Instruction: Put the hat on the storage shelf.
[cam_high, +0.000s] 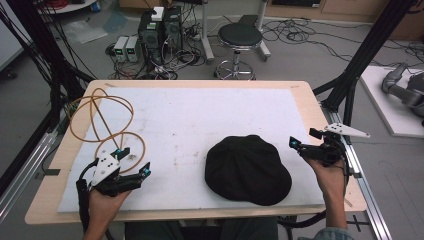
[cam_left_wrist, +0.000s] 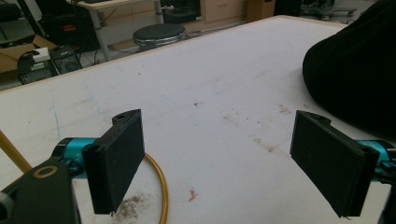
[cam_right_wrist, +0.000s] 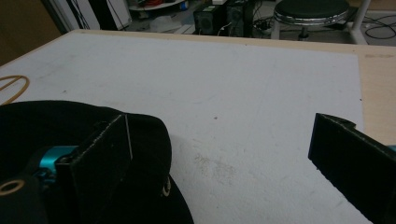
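A: Desk (cam_high: 175, 110) first: white mat, black cap (cam_high: 248, 170) lying flat at front right, amber cable loop (cam_high: 102, 122) at far left.

B: Left gripper (cam_high: 134, 161) well apart from cap, jaws wide, empty. Right gripper (cam_high: 300, 146) just beside the brim, jaws spread, gripping nothing.

A: Risk?

B: Soft cloth. Pinching one thin layer, likely slipping or dragging. Possibly snagging that cable too.
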